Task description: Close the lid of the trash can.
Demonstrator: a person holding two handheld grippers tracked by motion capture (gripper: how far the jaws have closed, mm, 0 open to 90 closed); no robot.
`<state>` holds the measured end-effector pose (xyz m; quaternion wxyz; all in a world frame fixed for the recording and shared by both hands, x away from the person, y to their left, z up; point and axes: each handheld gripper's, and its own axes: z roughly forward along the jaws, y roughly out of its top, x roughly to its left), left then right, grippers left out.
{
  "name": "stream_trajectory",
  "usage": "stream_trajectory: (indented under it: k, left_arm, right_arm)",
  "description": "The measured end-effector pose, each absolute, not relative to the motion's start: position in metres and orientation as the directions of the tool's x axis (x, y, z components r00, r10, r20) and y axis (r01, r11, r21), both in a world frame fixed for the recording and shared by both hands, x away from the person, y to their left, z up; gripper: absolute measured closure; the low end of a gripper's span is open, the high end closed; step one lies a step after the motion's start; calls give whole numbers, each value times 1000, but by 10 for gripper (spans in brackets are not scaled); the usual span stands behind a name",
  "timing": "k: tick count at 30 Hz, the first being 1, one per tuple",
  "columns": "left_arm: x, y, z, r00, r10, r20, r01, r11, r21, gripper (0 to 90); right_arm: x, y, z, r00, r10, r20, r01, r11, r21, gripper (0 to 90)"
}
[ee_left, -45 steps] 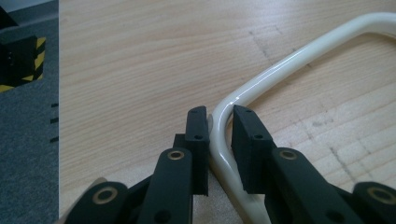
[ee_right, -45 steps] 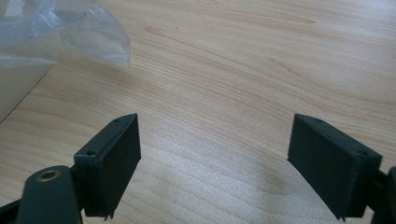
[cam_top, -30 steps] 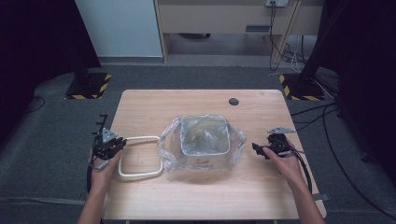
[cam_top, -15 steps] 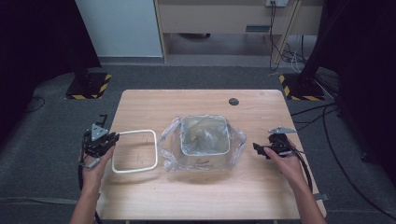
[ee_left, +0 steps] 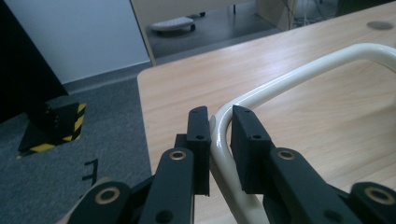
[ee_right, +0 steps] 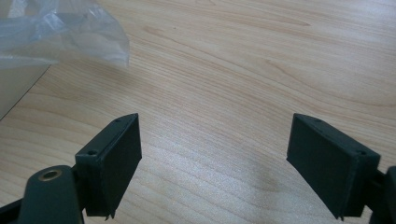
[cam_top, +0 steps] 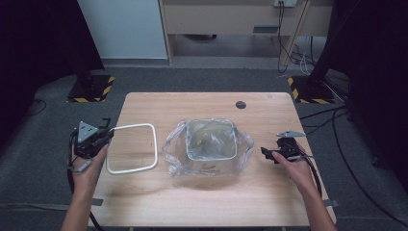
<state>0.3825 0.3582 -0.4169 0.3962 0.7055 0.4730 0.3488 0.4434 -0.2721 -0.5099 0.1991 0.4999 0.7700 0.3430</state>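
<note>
A: What did the work surface and its surroundings look like?

B: A light wooden table [cam_top: 207, 202] stood on grey carpet, with black stands on yellow-and-black bases at the far corners. A small dark disc [cam_top: 240, 104] lay near the table's far edge.

A: State the condition of your left gripper.

B: My left gripper [cam_top: 94, 139] was clamped on the white frame [cam_top: 132, 147]. In the left gripper view, both pads [ee_left: 200, 140] pressed the frame's rounded corner [ee_left: 223, 122] from either side. The gripper sat at the table's left edge, and the frame extended from it toward the middle of the table. The gripped side looked raised off the wood; I could not tell whether the far side touched it.

A: And the right gripper?

B: My right gripper [cam_top: 269, 154] had its jaws wide apart with nothing between them. In the right gripper view, bare wood showed between the pads [ee_right: 112, 161].

A: What lay between the two grippers?

B: A square clear container [cam_top: 210, 139] sat mid-table with a clear plastic bag [cam_top: 175, 154] in and around it. The bag's edge [ee_right: 84, 32] lay near my right gripper, not touching it. The frame was just beside the bag on the left.
</note>
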Motion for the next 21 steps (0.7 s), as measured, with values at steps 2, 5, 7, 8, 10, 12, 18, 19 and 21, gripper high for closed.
stream_trajectory:
  k: [2, 5, 7, 8, 10, 12, 18, 19, 21]
  left_arm:
    - [382, 353, -408, 323, 940, 113, 378, -237, 895, 774]
    - [382, 347, -401, 335, 935, 113, 368, -241, 898, 773]
    - [385, 335, -389, 352, 928, 121, 350, -250, 903, 774]
    - [385, 332, -386, 360, 926, 115, 344, -247, 906, 774]
    - [387, 327, -380, 372, 921, 112, 335, -246, 910, 774]
    - [390, 320, -374, 381, 918, 115, 327, -250, 911, 774]
    - [396, 297, -363, 409, 907, 101, 313, -244, 918, 774]
    - [396, 294, -362, 413, 905, 104, 312, -248, 917, 774]
    - [399, 284, -359, 421, 900, 109, 313, -257, 914, 774]
  right_arm:
    - [443, -272, -509, -417, 908, 42, 635, 258, 728, 177]
    - [443, -273, -509, -418, 908, 41, 636, 260, 727, 177]
    - [443, -273, -509, -417, 908, 44, 637, 257, 727, 177]
    - [443, -273, -508, -416, 908, 44, 637, 257, 726, 177]
    - [443, -274, -507, -418, 907, 45, 636, 257, 727, 177]
    - [443, -275, -507, -418, 908, 40, 633, 259, 730, 178]
    - [443, -276, -506, -419, 907, 38, 635, 262, 727, 178]
    - [443, -275, -507, -418, 908, 39, 634, 260, 728, 178]
    - [443, -274, -507, -418, 907, 45, 638, 258, 726, 177]
